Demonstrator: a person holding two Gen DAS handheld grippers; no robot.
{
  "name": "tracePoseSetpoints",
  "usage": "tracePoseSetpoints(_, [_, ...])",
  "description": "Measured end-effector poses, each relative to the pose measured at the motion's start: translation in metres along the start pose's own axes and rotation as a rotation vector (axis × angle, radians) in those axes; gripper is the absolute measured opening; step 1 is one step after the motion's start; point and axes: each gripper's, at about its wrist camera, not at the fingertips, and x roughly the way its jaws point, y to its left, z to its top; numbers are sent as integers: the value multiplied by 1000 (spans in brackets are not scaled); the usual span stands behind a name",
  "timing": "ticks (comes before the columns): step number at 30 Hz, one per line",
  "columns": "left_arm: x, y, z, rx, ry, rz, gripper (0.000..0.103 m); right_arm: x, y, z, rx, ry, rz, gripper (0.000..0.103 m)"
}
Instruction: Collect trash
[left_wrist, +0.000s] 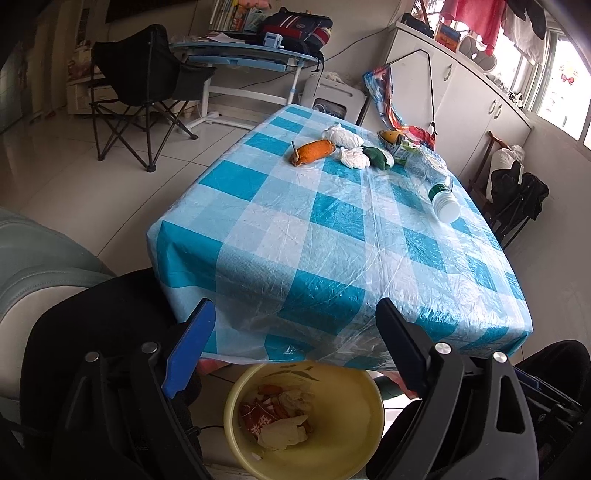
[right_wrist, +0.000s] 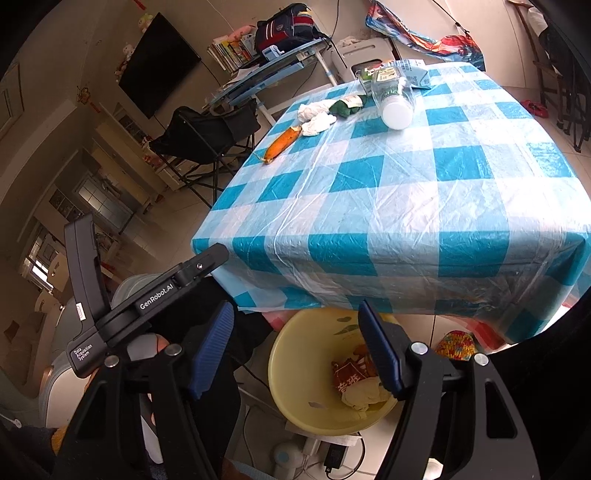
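Jaws of the left gripper (left_wrist: 295, 343) are spread wide, with nothing held between them; they are seen over the near edge of the table (left_wrist: 258, 229) and above a yellow bin (left_wrist: 354, 439) standing on the floor just below that edge. The right gripper (right_wrist: 295, 354) is likewise parted, at a moderate width and empty, and is poised over the same yellow bin, its right finger overlapping the rim in that view. Inside the bin, a red printed wrapper (left_wrist: 258, 417), crumpled pale paper (left_wrist: 284, 432) and an orange scrap are visible at the bottom.

The table is covered by a blue-and-white checked cloth under clear plastic. All remaining rubbish is gathered toward the far edge. An orange peel (left_wrist: 314, 151) lies nearest the far left corner. Just beside it, two crumpled white tissues (left_wrist: 349, 146) are found, one behind the other. A green wrapper (left_wrist: 378, 157) touches the nearer tissue. Farther toward the far right corner, a green-labelled carton (left_wrist: 404, 151) and a yellowish scrap (left_wrist: 388, 136) are seen. A clear plastic bottle (left_wrist: 439, 188) with a white cap is lying on its side near the right edge, cap pointing toward the near side.

The near half of the tabletop is bare. A black folding chair (left_wrist: 147, 85) stands on the floor beyond the left edge.
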Motion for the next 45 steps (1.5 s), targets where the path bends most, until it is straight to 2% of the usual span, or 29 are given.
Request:
tracePoseSetpoints(6, [9, 2, 34, 18, -39, 22, 85, 7, -4, 28, -58, -32, -47, 68])
tracePoseSetpoints(11, [35, 1, 73, 13, -28, 17, 85, 10, -14, 60, -88, -73, -102, 68])
tracePoseSetpoints(16, [73, -4, 108, 12, 1, 29, 85, 15, -31, 106, -85, -125, -165, 68])
tracePoseSetpoints(22, [124, -9, 143, 19, 53, 67, 85, 53, -49, 161, -79, -116, -253, 72])
tracePoseSetpoints(27, [163, -21, 165, 63, 99, 107, 85, 94, -68, 196, -40, -100, -330, 73])
tracePoseSetpoints(29, [175, -29, 169, 109, 116, 127, 81, 108, -75, 206, -22, -87, -345, 74])
tracePoseSetpoints(31, [186, -36, 170, 154, 140, 135, 66, 118, -80, 211, -19, -76, -357, 73])
tracePoseSetpoints(32, [189, -39, 169, 174, 133, 147, 65, 123, -83, 212, -17, -65, -359, 73])
tracePoseSetpoints(33, [190, -42, 169, 189, 129, 141, 52, 127, -86, 213, -13, -50, -359, 72])
tracePoseSetpoints(34, [189, -44, 169, 201, 123, 130, 39, 130, -88, 211, -10, -35, -358, 62])
tracePoseSetpoints(35, [189, -45, 169, 206, 121, 120, 35, 132, -89, 210, -12, -25, -352, 61])
tracePoseSetpoints(36, [188, -46, 168, 203, 120, 111, 24, 131, -89, 208, -19, -28, -349, 60])
tracePoseSetpoints(42, [164, -34, 153, 111, 117, -13, 22, 115, -81, 196, 3, -17, -252, 59])
tracePoseSetpoints(45, [144, -30, 140, 80, 113, -35, 22, 101, -76, 185, 36, -29, -187, 59])
